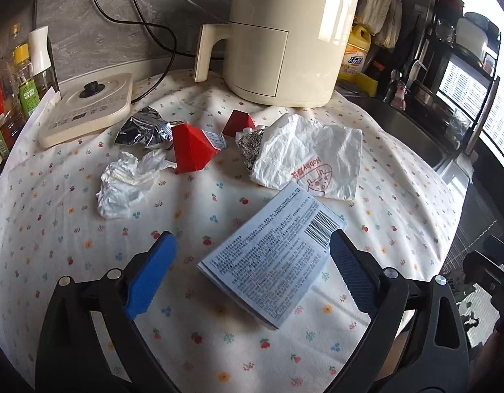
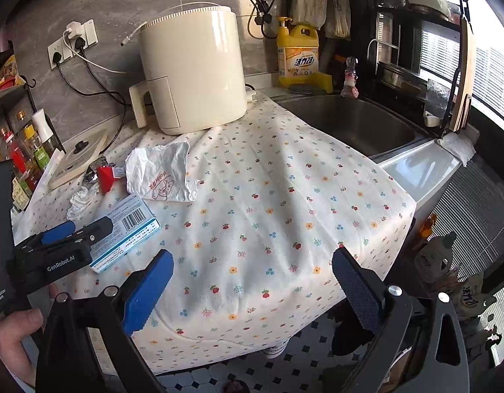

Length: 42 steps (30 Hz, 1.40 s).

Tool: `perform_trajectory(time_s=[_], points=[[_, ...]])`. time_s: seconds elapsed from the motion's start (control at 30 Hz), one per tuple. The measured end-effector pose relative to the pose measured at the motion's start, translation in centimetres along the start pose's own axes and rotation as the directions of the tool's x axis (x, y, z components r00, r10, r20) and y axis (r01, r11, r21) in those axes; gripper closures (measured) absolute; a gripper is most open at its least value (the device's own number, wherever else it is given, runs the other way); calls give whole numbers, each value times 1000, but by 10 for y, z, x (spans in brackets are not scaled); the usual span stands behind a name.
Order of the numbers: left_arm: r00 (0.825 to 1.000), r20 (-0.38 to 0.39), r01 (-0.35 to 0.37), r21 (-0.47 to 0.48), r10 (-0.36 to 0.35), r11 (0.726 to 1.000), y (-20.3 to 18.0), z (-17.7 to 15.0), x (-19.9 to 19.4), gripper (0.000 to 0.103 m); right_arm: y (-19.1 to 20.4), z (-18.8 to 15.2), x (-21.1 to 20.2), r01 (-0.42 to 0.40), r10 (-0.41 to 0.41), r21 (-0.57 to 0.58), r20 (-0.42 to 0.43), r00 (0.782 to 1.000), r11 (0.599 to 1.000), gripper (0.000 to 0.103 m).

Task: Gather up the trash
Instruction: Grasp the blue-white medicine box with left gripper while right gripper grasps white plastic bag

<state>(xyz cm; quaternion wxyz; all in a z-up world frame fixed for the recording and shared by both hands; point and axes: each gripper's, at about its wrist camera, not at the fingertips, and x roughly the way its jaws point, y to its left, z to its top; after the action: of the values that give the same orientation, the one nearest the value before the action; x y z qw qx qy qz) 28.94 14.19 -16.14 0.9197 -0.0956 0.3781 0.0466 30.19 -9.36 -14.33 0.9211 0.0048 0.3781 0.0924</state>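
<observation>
The left gripper (image 1: 252, 258) stood spread around the box (image 1: 271, 255) (pads apart from it); the right gripper (image 2: 252, 281) gaped empty.

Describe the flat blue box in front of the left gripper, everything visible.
The flat blue box is a thin, pale blue carton, apparently cardboard, lying flat on the floral tablecloth. Its upward face carries dense small print and a barcode near one corner; the right wrist view shows a teal-edged side. It looks closed and uncrushed. It sits skewed between the open fingers of the left gripper, which do not visibly press it. The white paper bag lies just beyond, apparently apart.
</observation>
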Motion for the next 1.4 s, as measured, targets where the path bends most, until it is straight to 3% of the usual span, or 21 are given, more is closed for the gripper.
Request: perform_trajectory(time_s=[0.27, 0.47, 0.5, 0.57, 0.6, 0.73, 0.9, 1.4], points=[[997, -58, 63, 50, -60, 997, -16, 3, 21, 9, -7, -1, 2, 24, -24, 14, -4, 1000, 1000, 8], [994, -96, 69, 111, -58, 991, -35, -13, 19, 11, -10, -5, -5, 28, -28, 11, -1, 1000, 1000, 8], [994, -100, 64, 116, -52, 991, -37, -16, 18, 13, -10, -6, -7, 27, -27, 10, 0, 1000, 1000, 8], [993, -113, 38, 130, -24, 991, -40, -21, 18, 31, -10, -8, -10, 25, -25, 6, 2, 1000, 1000, 8], [993, -117, 25, 135, -10, 991, -40, -23, 18, 34, -10, -8, -11, 23, -23, 5, 2, 1000, 1000, 8], [997, -75, -19, 126, 28, 992, -34, -25, 1, 35, -3, -9, -15, 3, -3, -5, 7, 1000, 1000, 8], [998, -5, -68, 43, 68, 997, -12, -12, -25, 36, 16, -3, -14, -41, 41, -32, 17, 999, 999, 10], [984, 91, -143, -104, 153, 984, 29, 30, -27, 36, 59, 42, 37, -150, 150, -89, 0, 989, 985, 34]])
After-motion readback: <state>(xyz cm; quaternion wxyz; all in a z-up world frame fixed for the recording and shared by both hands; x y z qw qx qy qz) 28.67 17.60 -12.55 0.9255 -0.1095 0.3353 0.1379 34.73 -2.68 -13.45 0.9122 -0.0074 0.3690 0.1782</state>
